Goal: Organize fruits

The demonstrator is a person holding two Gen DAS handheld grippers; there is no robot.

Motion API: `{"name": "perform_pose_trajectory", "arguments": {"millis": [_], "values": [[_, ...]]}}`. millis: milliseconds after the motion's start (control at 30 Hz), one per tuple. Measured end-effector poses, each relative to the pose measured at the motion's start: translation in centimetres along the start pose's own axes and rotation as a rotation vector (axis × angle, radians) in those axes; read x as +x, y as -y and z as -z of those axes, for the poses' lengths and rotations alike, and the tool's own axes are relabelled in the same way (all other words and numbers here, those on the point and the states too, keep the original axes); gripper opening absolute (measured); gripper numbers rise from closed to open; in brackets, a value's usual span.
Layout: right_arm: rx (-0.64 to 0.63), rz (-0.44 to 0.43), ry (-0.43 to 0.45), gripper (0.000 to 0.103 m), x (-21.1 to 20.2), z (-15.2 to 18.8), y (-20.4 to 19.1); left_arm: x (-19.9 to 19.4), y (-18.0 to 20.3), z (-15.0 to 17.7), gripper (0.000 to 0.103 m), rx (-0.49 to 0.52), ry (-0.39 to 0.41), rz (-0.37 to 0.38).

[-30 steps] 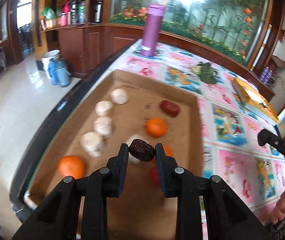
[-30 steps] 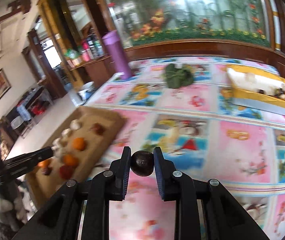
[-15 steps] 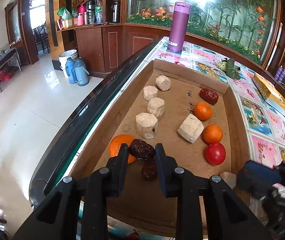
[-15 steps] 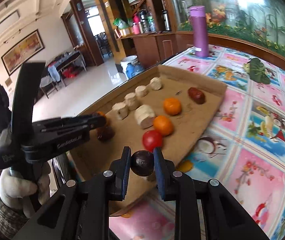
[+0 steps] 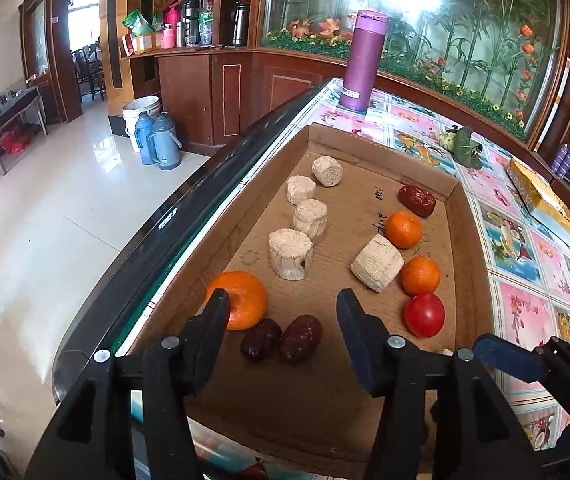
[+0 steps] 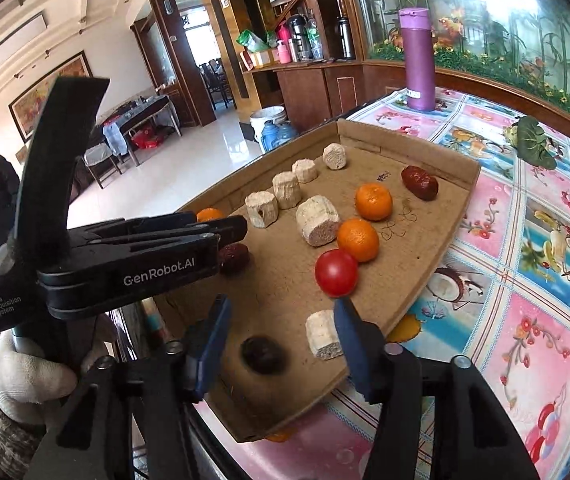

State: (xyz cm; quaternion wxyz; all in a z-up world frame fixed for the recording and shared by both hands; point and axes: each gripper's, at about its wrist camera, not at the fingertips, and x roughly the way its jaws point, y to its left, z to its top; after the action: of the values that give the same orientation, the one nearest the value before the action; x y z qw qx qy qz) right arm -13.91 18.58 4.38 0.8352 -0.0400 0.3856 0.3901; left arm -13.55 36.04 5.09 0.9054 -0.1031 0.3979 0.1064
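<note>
A cardboard tray (image 5: 461, 240) lies on the table and holds fruit. My left gripper (image 5: 283, 312) is open over two dark red dates (image 5: 300, 338) lying side by side, next to an orange (image 5: 241, 298). My right gripper (image 6: 281, 312) is open over a dark date (image 6: 263, 354) on the tray (image 6: 437, 232), beside a pale cylinder piece (image 6: 323, 338). A tomato (image 6: 336, 272), two oranges (image 6: 357, 239) and another date (image 6: 419, 182) lie further in. The left gripper's body (image 6: 125, 264) shows at the left.
Several pale cylinder pieces (image 5: 289, 254) stand in a row in the tray. A purple flask (image 5: 363, 66) stands at the table's far end. A green leafy item (image 5: 463, 146) and a yellow box (image 5: 545, 204) lie on the patterned tablecloth. The table edge drops to the floor on the left.
Both grippers have opened and let go of their dates, which now lie on the tray. The right gripper has come closer over the tray's near corner.
</note>
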Motion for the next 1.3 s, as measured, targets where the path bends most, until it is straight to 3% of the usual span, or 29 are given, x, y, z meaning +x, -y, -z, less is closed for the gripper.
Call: {"name": "perform_pose_trajectory", "arguments": {"millis": [100, 167, 200, 267, 333, 400, 700, 1300], "values": [[0.017, 0.011, 0.023, 0.061, -0.9, -0.1, 0.4, -0.8, 0.2, -0.1, 0.059, -0.009, 0.027, -0.017], [0.042, 0.040, 0.040, 0.065, -1.6, -0.1, 0.9, -1.7, 0.5, -0.1, 0.069, -0.009, 0.063, -0.056], [0.060, 0.060, 0.050, 0.067, -2.0, -0.1, 1.3, -2.3, 0.7, -0.2, 0.072, -0.008, 0.096, -0.096], [0.105, 0.104, 0.075, 0.070, -2.8, 0.1, 2.3, -3.6, 1.1, -0.1, 0.090, -0.014, 0.169, -0.202], [0.138, 0.159, 0.096, 0.073, -3.6, 0.3, 3.2, -5.1, 1.4, 0.1, 0.102, -0.042, 0.243, -0.315], [0.152, 0.200, 0.108, 0.074, -4.1, 0.6, 3.7, -6.1, 1.5, 0.3, 0.102, -0.063, 0.276, -0.350], [0.130, 0.269, 0.126, 0.087, -5.4, 1.4, 3.0, -6.6, 2.2, 2.0, 0.103, -0.103, 0.239, -0.348], [0.087, 0.323, 0.097, 0.089, -5.0, 2.5, 2.1, -6.6, 3.3, 2.6, 0.102, -0.057, 0.207, -0.302]]}}
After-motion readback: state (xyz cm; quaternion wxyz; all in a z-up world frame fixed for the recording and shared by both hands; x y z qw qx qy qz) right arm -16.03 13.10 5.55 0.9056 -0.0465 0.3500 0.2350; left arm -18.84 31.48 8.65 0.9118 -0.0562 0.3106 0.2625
